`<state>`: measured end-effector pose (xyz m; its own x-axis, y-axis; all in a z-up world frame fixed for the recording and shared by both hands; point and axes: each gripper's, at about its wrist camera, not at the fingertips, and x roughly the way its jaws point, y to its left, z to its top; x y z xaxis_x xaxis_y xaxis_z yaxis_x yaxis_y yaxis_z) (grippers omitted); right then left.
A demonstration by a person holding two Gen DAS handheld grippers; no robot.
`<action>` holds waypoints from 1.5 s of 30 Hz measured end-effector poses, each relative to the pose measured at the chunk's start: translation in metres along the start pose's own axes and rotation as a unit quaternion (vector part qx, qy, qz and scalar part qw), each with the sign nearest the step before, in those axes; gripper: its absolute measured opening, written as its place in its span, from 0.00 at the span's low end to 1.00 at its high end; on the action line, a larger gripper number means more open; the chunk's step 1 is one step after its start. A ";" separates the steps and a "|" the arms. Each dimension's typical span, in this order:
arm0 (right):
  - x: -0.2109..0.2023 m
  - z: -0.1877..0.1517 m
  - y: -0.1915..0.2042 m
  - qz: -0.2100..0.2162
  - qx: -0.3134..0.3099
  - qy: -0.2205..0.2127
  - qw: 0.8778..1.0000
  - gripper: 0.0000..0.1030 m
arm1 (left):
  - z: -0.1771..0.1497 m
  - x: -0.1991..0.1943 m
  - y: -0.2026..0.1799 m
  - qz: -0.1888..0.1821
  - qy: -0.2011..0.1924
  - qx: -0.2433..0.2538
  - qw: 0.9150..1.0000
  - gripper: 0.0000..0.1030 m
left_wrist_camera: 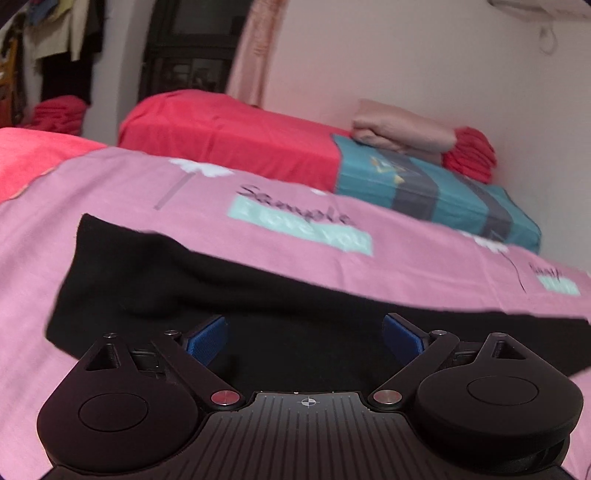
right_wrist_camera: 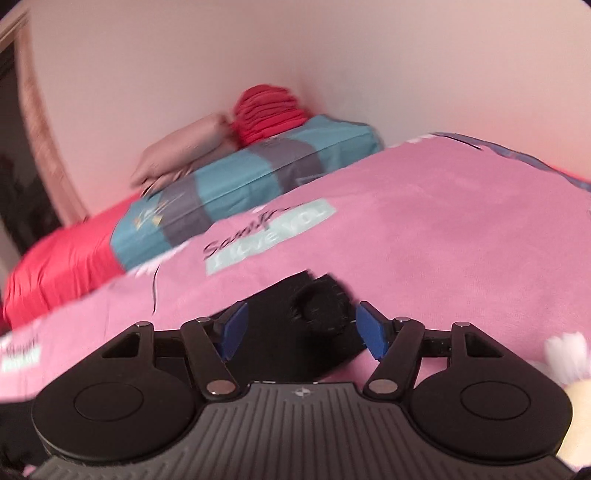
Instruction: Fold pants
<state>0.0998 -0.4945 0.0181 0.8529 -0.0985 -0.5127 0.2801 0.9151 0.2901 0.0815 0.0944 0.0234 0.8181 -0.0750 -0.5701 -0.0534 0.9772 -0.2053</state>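
Note:
Black pants [left_wrist_camera: 177, 280] lie flat across a pink bedsheet [left_wrist_camera: 122, 192], spreading wide in the left wrist view. My left gripper [left_wrist_camera: 304, 334] hovers low over their near part, its blue pads [left_wrist_camera: 207, 336] wide apart with nothing pinched. In the right wrist view only one end of the pants [right_wrist_camera: 273, 306] shows, with a round bunched fold [right_wrist_camera: 321, 306] on top. My right gripper [right_wrist_camera: 303, 328] stands open around that end, and its blue pads [right_wrist_camera: 371, 332] are clear of the cloth on both sides.
A teal and grey pillow [left_wrist_camera: 436, 188] lies beyond the pink sheet, with folded beige cloth [left_wrist_camera: 399, 129] and a folded red stack [left_wrist_camera: 471, 153] on it against the wall. A red-covered bed [left_wrist_camera: 229, 133] lies behind. Clothes [left_wrist_camera: 55, 33] hang at the far left.

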 end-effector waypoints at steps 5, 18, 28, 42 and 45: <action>0.048 -0.002 0.027 -0.007 -0.073 0.010 0.997 0.67 | -0.027 0.011 -0.017 0.032 -0.002 0.039 0.999 1.00; 0.065 0.020 0.050 -0.024 -0.107 -0.037 0.993 0.10 | -0.028 0.018 -0.005 0.056 0.002 0.024 0.998 1.00; 0.041 0.009 0.072 -0.069 -0.123 -0.011 0.990 0.54 | -0.018 0.004 0.014 0.064 -0.030 0.005 0.997 1.00; 0.007 -0.114 0.410 0.327 -0.404 0.069 0.852 0.58 | -0.027 -0.026 0.078 0.218 0.000 -0.016 0.976 1.00; 0.004 -0.144 0.483 0.370 -0.429 0.083 0.820 0.57 | -0.030 -0.030 0.099 0.191 0.003 -0.073 0.979 1.00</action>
<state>0.1752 0.0034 0.0397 0.5573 0.5972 -0.5768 -0.7612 0.6451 -0.0675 0.0351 0.1876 -0.0036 0.7186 0.2895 -0.6323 -0.4367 0.8954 -0.0863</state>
